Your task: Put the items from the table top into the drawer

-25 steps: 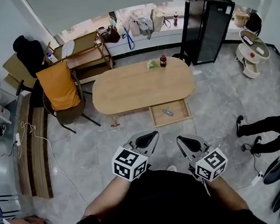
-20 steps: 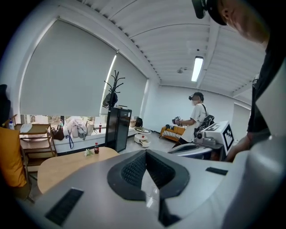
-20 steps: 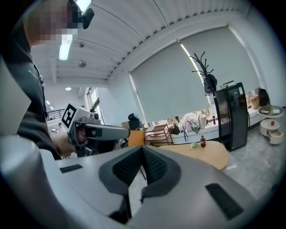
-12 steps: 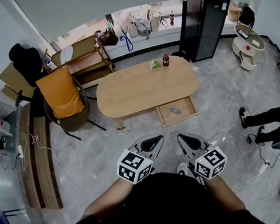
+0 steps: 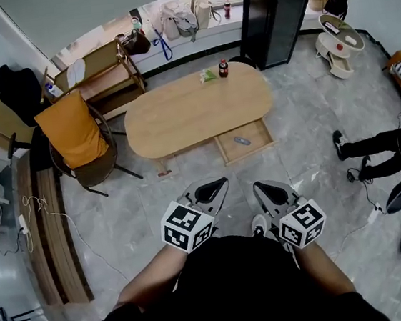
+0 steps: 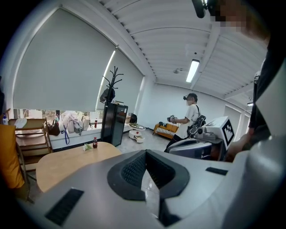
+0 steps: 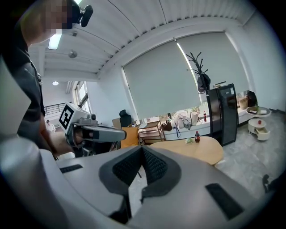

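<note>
Shifted since a second ago: the desk (image 5: 182, 122) and its open drawer (image 5: 230, 153) are now found higher in the head view, and the black cabinet (image 5: 274, 15) further left.

- The left gripper (image 5: 211, 189) and right gripper (image 5: 269, 190) are held side by side close to the body, pointed toward the desk and well apart from it.
- Left jaws: pressed together, nothing between them. Right jaws: likewise pressed together and empty.
- A bottle (image 5: 223, 68) and a green item (image 5: 207, 75) are seen just beside each other at the desk's far edge. The rest of the top is bare.
- One small item (image 5: 241, 141) is seen lying in the drawer, which is pulled out on the near side.
- A chair (image 5: 75, 131) with an orange cover is placed left of the desk.
- A person's legs (image 5: 372, 154) are seen at the right.
</note>
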